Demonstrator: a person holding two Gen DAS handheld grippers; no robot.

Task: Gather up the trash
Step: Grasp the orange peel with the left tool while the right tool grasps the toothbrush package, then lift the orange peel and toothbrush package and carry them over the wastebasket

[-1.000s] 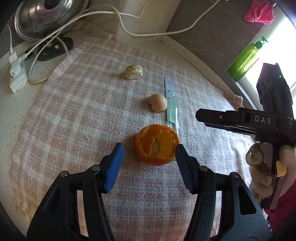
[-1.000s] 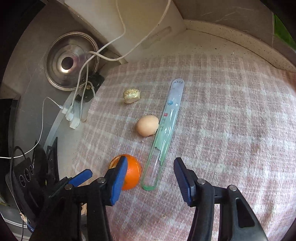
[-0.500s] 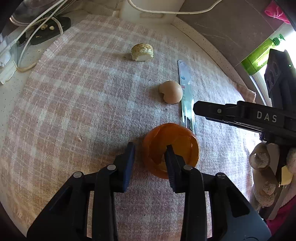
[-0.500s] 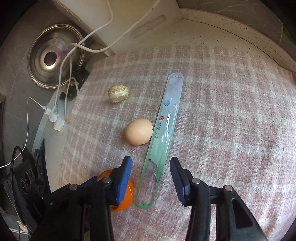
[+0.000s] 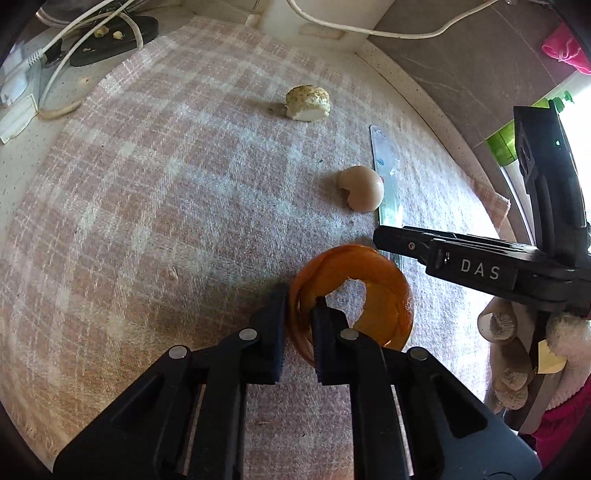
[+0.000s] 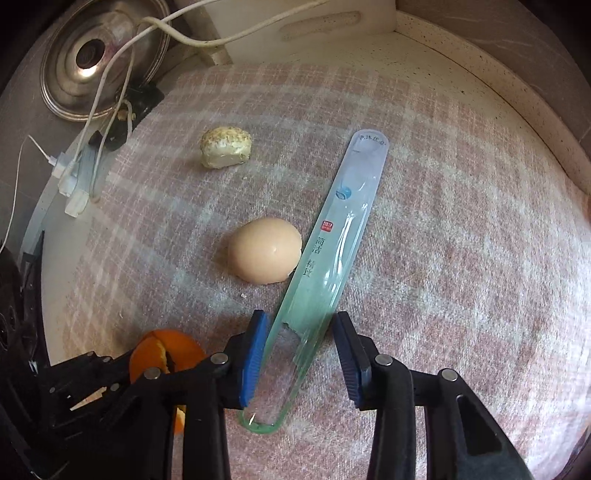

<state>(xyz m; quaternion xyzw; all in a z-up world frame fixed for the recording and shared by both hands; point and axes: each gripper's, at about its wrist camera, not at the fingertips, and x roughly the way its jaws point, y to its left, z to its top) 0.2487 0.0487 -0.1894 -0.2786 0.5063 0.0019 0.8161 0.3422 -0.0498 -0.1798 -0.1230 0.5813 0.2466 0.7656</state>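
Note:
My left gripper is shut on the near rim of a hollow orange peel, which rests on the pink checked cloth; the peel also shows in the right wrist view. My right gripper is open, its jaws either side of the near end of a long clear plastic wrapper, not touching it. An eggshell lies against the wrapper's left side; it also shows in the left wrist view. A pale food scrap lies farther back, also seen in the left wrist view.
White cables and plugs and a steel pot lid sit off the cloth at the far left. A white appliance stands at the back. A green bottle stands by the window at right.
My left gripper has moved forward and closed on the orange peel's rim. My right gripper has moved forward and down, narrowing around the wrapper's near end.

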